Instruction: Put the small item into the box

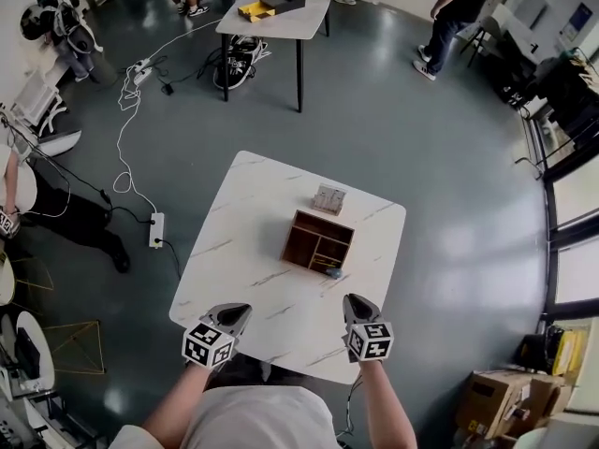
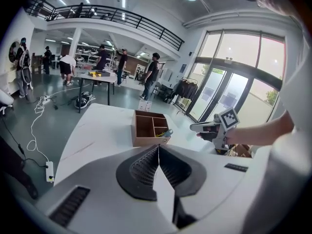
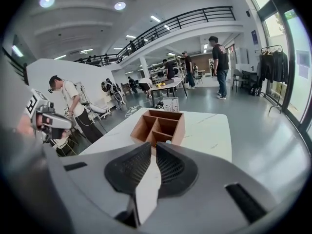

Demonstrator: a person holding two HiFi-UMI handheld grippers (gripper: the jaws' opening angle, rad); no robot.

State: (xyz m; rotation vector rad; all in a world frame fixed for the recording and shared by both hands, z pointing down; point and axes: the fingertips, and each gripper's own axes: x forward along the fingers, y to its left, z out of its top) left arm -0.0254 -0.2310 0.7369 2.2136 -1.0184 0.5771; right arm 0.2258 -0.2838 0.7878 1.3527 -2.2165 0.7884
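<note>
A brown wooden box point(image 1: 318, 241) with several compartments stands on the white marble table point(image 1: 253, 213). A small blue-and-yellow item point(image 1: 330, 272) lies in its near right compartment and pokes over the rim point(image 2: 166, 133). In the right gripper view only its tip point(image 3: 168, 142) shows, behind my jaws. My left gripper point(image 1: 240, 311) is shut and empty near the table's front edge, well short of the box point(image 2: 148, 129). My right gripper point(image 1: 353, 301) is shut and empty too, just in front of the box point(image 3: 161, 126). Each gripper shows in the other's view: right gripper point(image 2: 209, 127), left gripper point(image 3: 48, 121).
A small white patterned block point(image 1: 328, 198) stands on the table behind the box. On the floor to the left lie a power strip point(image 1: 156, 229) and cables. A second table point(image 1: 281, 12) stands far back, with people around the room. Cardboard boxes point(image 1: 496, 400) sit at lower right.
</note>
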